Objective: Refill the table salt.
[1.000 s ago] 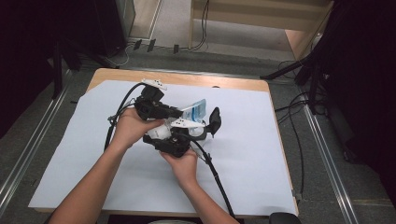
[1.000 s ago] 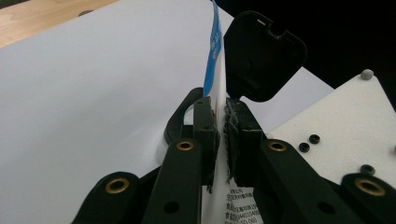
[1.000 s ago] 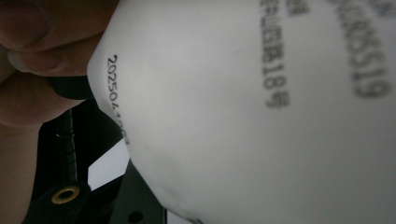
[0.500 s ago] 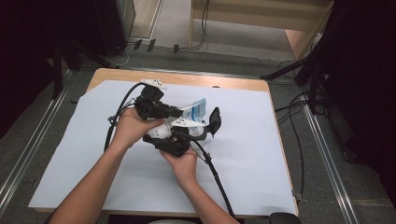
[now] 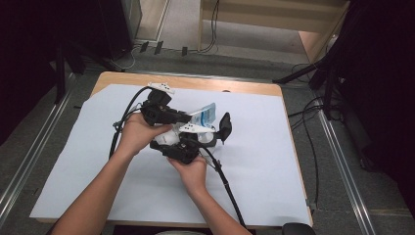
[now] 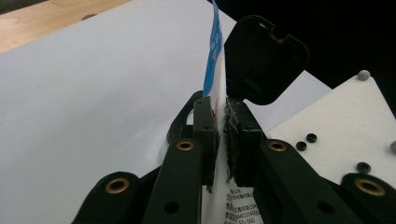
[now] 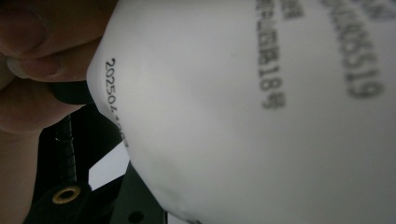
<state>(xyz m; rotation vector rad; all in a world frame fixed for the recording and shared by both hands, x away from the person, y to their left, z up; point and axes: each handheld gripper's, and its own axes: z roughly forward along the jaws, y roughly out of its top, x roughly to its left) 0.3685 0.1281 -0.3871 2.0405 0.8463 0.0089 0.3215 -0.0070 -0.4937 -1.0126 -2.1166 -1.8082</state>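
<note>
Room: dark surroundings, grey floor with cables on the far side, a wooden table (image 5: 117, 78) topped with a white sheet (image 5: 274, 161).

Left hand: the left gripper (image 5: 183, 117) comes in from the left at mid-table, its jaws pointing right. In the left gripper view the two black pads are pressed together on the thin edge of a white packet (image 5: 203, 116) — closed on it, no gap to see.

Packet: a flat white pouch with a blue printed end, held above the sheet between the two hands. Its blue end points far and to the right; the white body runs back toward the near side, so the long axis lies roughly near-left to far-right.

Right hand: the right gripper (image 5: 215, 138) sits just near of the left one, with the packet's white body bulging right against its camera. Whether its jaws press on the pouch cannot be told from these views.

Key relation: the left pads (image 6: 205, 135) pinch the packet's edge while the body hangs toward the right gripper — the right hand is the nearer one to the free bulk, so any pull or tear would likely run across that seam.
</note>
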